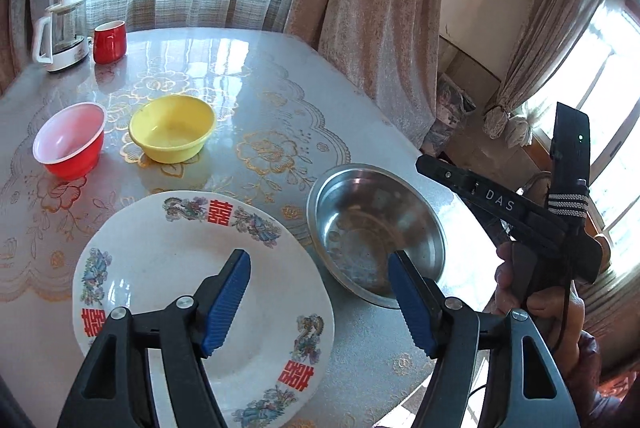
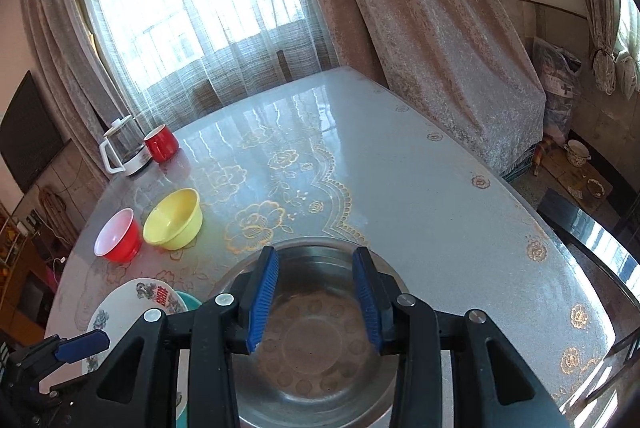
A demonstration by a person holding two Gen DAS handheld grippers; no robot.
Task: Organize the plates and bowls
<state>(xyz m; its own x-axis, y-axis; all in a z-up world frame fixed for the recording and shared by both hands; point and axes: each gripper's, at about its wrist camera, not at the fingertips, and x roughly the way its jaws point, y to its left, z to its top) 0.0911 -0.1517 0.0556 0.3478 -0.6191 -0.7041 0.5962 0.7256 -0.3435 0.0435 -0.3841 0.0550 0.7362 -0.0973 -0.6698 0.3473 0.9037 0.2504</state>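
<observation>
**Both Grippers Spread Above the Near Edge of the Table**

The left gripper (image 1: 320, 292) was spread wide, its blue ribbed pads (image 1: 230, 302) holding nothing. It hung above the gap between two items at the near edge of the table: the round white ceramic plate with red double-happiness characters and dragon motifs (image 1: 168, 260) under its left finger, and the round stainless-steel bowl (image 1: 360, 224) under its right finger. Whether either pad touched the ware below could not be determined.

The right gripper (image 2: 316, 298) was likewise spread, with nothing between its blue pads (image 2: 264, 296). It hung directly over the stainless-steel bowl (image 2: 316, 352), both fingers inside the outline of the rim. In the left wrist view the right gripper's black body appeared at the right, beyond the table's edge, gripped by a hand (image 1: 536, 300).

The plate and steel bowl lay side by side, rims close; the plate lay to the left. In the right wrist view a teal rim (image 2: 190, 302) showed beneath the plate's edge.

Farther in, near the left edge, a red bowl with a white interior (image 1: 70, 139) and a yellow plastic bowl (image 1: 172, 127) stood just beside each other.

At the far left corner stood a red mug (image 1: 110, 41) beside a glass kettle with a white handle and base (image 1: 62, 35).

The table carried a glossy grey cover with gold floral patterning (image 1: 280, 87).
</observation>
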